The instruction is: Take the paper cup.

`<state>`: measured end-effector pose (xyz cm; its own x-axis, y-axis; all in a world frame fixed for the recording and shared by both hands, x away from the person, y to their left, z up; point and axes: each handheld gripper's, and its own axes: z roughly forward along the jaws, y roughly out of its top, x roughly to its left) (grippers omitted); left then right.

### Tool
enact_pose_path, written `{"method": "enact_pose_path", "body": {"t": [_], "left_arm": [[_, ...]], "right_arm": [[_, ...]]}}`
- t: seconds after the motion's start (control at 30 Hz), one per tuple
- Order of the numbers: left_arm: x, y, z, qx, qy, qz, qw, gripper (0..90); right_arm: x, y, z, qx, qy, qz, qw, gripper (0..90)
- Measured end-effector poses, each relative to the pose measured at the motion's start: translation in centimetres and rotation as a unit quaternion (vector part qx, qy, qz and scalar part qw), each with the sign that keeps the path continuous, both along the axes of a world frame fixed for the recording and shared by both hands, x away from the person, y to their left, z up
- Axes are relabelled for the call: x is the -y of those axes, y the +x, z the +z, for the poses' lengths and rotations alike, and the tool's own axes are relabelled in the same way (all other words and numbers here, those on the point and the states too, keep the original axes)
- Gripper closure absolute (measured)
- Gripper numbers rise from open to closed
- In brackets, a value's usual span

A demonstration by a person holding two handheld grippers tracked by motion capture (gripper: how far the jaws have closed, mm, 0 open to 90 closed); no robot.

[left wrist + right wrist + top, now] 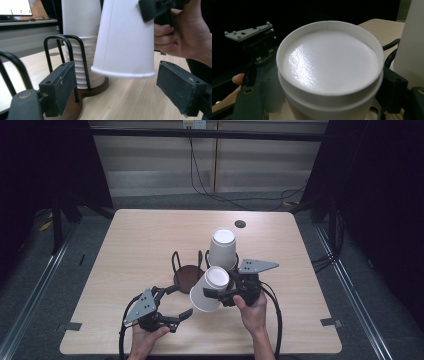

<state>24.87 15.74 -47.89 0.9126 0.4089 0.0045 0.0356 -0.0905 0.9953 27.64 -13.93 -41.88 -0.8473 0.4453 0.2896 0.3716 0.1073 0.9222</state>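
A white upturned paper cup (209, 289) is clamped in the right tool (220, 293); at its seven o'clock, the left tool (176, 306) gapes empty.

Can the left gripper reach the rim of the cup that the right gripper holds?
Probably yes. The left gripper is open, and the held cup hangs above the table just ahead of its jaws, nothing between.

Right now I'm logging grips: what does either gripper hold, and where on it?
The right gripper clamps an upside-down white paper cup near its base end. The left gripper holds nothing.
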Motion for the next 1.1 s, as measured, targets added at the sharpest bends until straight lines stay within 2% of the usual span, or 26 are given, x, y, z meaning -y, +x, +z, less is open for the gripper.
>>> {"method": "enact_pose_path", "body": {"t": [0.1,0.23,0.3,0.37,0.43,0.63,0.73,0.9,0.97,1.1], "left_arm": [[0.3,0.1,0.1,0.003,-0.001,-0.006,1.0000,15.9],[0.8,0.4,0.0,-0.007,0.007,-0.014,0.9999,16.2],[0.9,0.4,-0.1,-0.008,0.014,-0.014,0.9998,15.8],[1.0,0.6,-0.2,-0.012,0.010,-0.025,0.9996,15.6],[1.1,0.7,-0.2,-0.012,0.024,-0.025,0.9993,14.9],[1.7,1.1,-0.6,-0.020,0.037,-0.045,0.9981,11.4],[1.9,1.2,-0.8,-0.026,0.043,-0.043,0.9978,8.1],[2.4,1.5,-1.1,-0.035,0.051,-0.049,0.9969,7.9],[2.5,1.6,-1.2,-0.042,0.042,-0.054,0.9968,8.6],[3.1,1.8,-1.4,-0.043,0.037,-0.056,0.9968,9.2]], "right_arm": [[-0.3,0.0,-0.7,-0.007,0.000,0.003,1.0000,22.7],[-0.9,0.0,-1.2,-0.010,0.000,0.011,0.9999,22.7],[-1.3,0.0,-1.3,-0.012,-0.002,0.017,0.9998,22.7],[-1.6,-0.1,-1.3,-0.011,-0.003,0.019,0.9998,22.7],[-1.8,-0.1,-1.3,-0.009,-0.004,0.024,0.9997,22.7],[-2.6,-0.2,-1.5,-0.011,-0.002,0.029,0.9995,22.8],[-2.9,-0.2,-1.5,-0.011,0.002,0.032,0.9994,22.7],[-3.3,-0.2,-1.7,-0.012,0.002,0.037,0.9992,22.7],[-3.3,-0.2,-1.7,-0.013,0.003,0.038,0.9992,22.7],[-3.4,-0.1,-1.7,-0.013,0.007,0.041,0.9990,22.7]]}}
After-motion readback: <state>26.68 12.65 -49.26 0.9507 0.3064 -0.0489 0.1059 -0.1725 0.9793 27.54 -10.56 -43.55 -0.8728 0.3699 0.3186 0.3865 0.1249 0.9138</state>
